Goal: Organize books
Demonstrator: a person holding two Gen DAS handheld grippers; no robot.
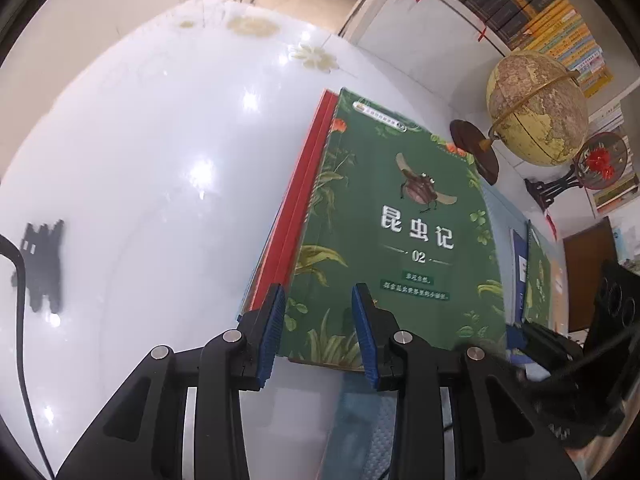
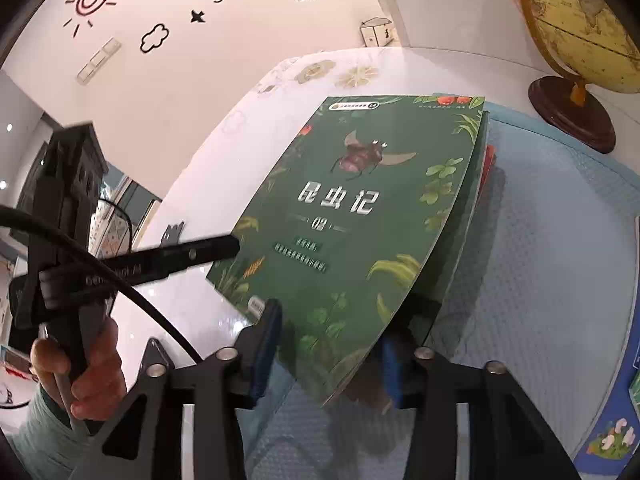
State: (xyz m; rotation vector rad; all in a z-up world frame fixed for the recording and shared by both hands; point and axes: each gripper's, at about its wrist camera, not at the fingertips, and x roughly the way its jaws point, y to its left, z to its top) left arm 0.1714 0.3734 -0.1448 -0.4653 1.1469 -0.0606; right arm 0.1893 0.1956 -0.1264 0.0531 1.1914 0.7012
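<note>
One glossy white tabletop (image 1: pixel 152 168) fills the left and centre of both views, printed with pale flowers at its far edge, with a quilted light-blue mat (image 2: pixel 552 264) spread over its right part. Behind it, a white wall carries sun and cloud stickers in the upper left of the right wrist view, and shelves of books (image 1: pixel 532 4) run across the upper right of the left wrist view. A globe (image 1: pixel 538 108) on a dark round base stands at the right, near a small red ornament on a black stand (image 1: pixel 596 160). The stack of books (image 1: pixel 296 208) lies in the middle, a green insect book (image 1: pixel 400 232) on top and red covers beneath. The left gripper (image 1: pixel 319 334) has its blue fingers narrowly parted above the stack's near left corner, apparently not pressing on it. The right gripper (image 2: pixel 328 354) straddles the near right corner with fingers apart; whether they touch it I cannot tell. A hand (image 2: pixel 92 368) shows at lower left.
</note>
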